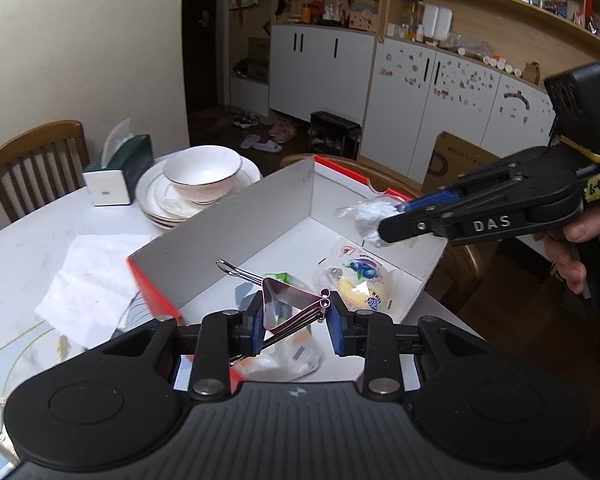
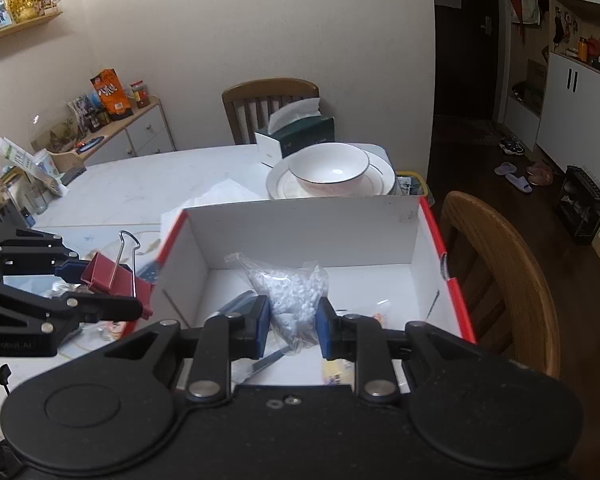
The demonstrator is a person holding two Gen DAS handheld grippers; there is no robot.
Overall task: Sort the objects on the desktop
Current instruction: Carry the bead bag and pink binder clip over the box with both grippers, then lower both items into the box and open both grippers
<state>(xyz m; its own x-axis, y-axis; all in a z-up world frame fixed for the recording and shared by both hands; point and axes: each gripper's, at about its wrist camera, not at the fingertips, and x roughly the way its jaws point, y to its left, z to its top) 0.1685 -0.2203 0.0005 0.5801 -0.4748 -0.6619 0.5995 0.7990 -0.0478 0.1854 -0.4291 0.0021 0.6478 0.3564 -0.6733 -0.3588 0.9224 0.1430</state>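
- Left gripper (image 1: 295,314): fingers (image 1: 255,320) clamped on a red binder clip (image 1: 288,300), held at the near left wall of the box (image 1: 228,236); wire handles folded out.
- Right gripper (image 2: 293,326): fingers (image 2: 327,330) closed on a clear bag of white pellets (image 2: 290,296), suspended over the box interior.
- Box: open, white inside, red outside, resting on the white surface (image 1: 28,232).
- Box contents: a wrapped blueberry-print snack (image 1: 358,282) lies on the floor of the box.
- Behind the box: bowl (image 2: 330,168) on stacked plates, tissue box (image 2: 296,136).

Both tools are matte black plastic with blue finger pads and silver screws; the right gripper (image 1: 396,216) bears white "DAS" lettering and a yellow cord.
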